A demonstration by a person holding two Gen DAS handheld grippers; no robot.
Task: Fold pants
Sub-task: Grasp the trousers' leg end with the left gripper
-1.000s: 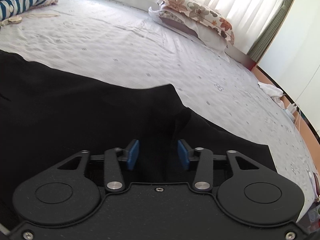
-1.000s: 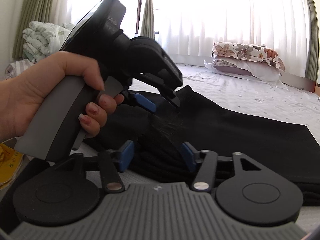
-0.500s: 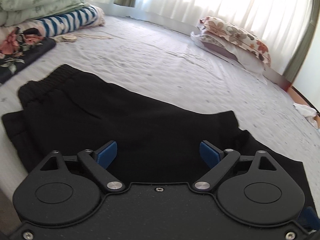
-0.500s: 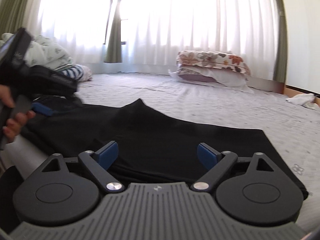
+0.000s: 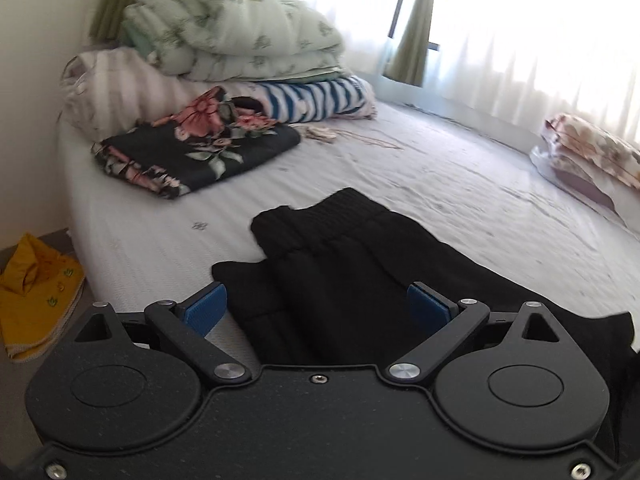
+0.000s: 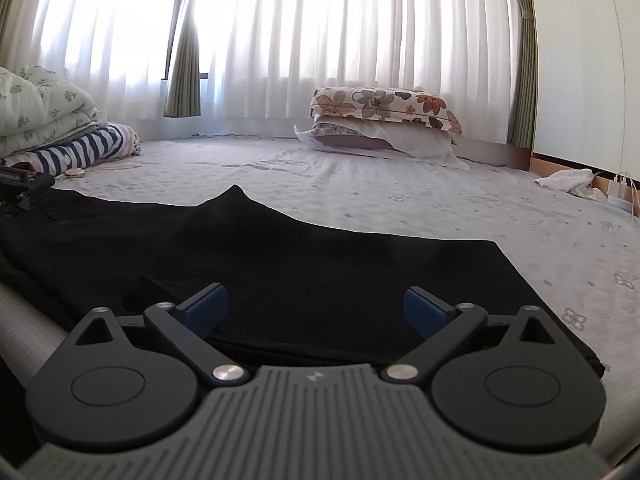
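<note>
Left gripper [image 5: 316, 308]: jaws opening, wide, nothing pinched. Right gripper [image 6: 316, 306]: same. Both hover low over the pants [image 6: 280, 264], likely freed to set up another fold. Pants: black, soft knit, flat on the bed [image 6: 440, 208]; ribbed elastic waistband [image 5: 320, 220] at 12 o'clock in the left view. Farther, at 10 o'clock, a floral cloth [image 5: 192, 152], neatly folded; beyond it, puffy stacked quilts [image 5: 232, 28].

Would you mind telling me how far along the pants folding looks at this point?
Done: the black pants lie flat on the bed, apparently folded leg over leg, waistband at one end. In hand: nothing; the left gripper and right gripper are opening, pads off the fabric. Left: probably folding the length over to make a compact stack.
</note>
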